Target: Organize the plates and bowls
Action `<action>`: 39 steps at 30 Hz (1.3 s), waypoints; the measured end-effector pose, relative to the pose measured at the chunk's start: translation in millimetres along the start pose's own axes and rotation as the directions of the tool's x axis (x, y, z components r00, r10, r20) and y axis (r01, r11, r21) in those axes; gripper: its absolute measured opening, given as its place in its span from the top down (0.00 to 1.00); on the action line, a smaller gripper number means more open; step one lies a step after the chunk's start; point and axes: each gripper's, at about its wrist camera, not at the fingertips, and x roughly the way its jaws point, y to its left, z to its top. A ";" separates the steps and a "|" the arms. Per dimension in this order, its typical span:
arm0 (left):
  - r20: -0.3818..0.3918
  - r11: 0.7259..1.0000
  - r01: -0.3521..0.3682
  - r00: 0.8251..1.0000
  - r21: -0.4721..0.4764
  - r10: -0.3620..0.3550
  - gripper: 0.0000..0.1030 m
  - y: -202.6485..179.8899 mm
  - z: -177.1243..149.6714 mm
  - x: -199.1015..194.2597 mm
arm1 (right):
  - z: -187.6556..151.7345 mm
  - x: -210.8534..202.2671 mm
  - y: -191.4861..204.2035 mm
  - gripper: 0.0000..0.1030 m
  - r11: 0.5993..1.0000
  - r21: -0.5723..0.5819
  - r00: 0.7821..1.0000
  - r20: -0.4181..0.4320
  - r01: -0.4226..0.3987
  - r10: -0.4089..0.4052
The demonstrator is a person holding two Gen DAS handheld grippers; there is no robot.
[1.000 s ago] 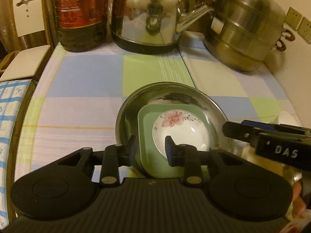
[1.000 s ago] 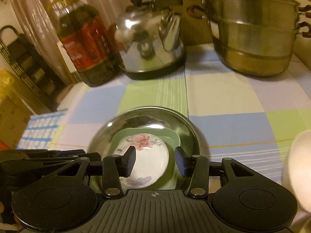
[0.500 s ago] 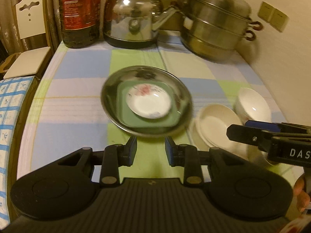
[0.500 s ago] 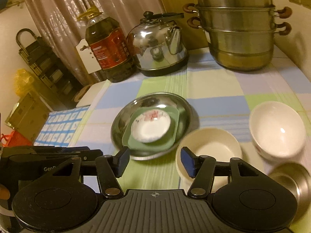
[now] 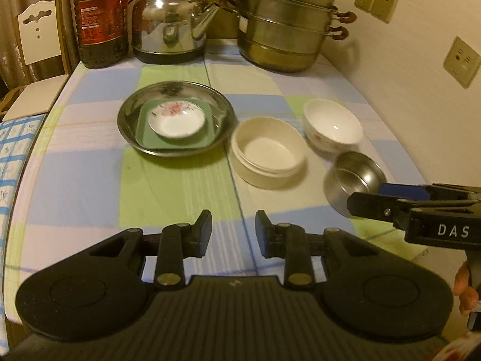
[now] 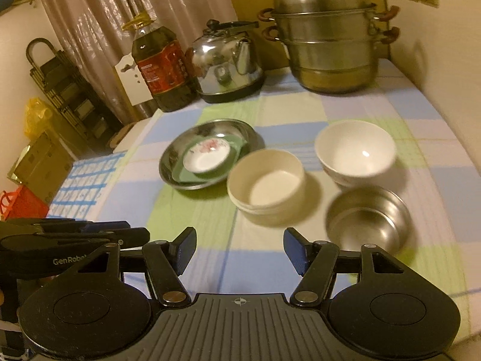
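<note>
A steel plate point(image 5: 176, 85) holds a green square plate point(image 5: 144, 138) with a small floral dish point(image 5: 177, 120) on top. To its right are stacked cream bowls point(image 5: 267, 150), a white bowl point(image 5: 332, 123) and a steel bowl point(image 5: 354, 177). My left gripper point(image 5: 233, 231) hovers open and empty, well short of the plates. My right gripper point(image 6: 239, 249) is empty too, its jaws opening, in front of the cream bowls point(image 6: 267, 186) and the steel bowl point(image 6: 368, 219). Each gripper shows in the other's view: right gripper point(image 5: 365, 195), left gripper point(image 6: 141, 234).
Along the back of the checked tablecloth stand an oil bottle point(image 5: 100, 21), a steel kettle point(image 5: 171, 24) and a stacked steamer pot point(image 5: 288, 27). A wall with sockets point(image 5: 461, 60) runs along the right. A white chair point(image 5: 36, 39) and a blue checked cloth point(image 5: 12, 144) are on the left.
Both grippers have drawn back and up from the steel plate stack, which now lies farther off. The three bowls have come into view. The right jaws have widened.
</note>
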 end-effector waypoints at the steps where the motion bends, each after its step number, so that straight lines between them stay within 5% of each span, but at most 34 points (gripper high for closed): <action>1: 0.001 1.000 -0.001 1.000 0.000 0.001 0.73 -5.8 -4.0 -3.2 | -4.5 -5.5 -3.1 0.38 1.000 0.001 1.000 -0.003 0.003 -0.003; 19: -0.010 1.000 0.000 1.000 0.017 0.000 0.73 -86.1 -70.3 -39.1 | -75.7 -94.4 -54.0 0.38 0.997 0.034 0.996 -0.042 0.074 -0.072; 39: 0.019 0.999 -0.007 1.000 0.033 0.006 0.73 -117.8 -94.8 -64.8 | -97.2 -131.2 -67.2 0.38 0.994 0.041 0.995 -0.027 0.098 -0.097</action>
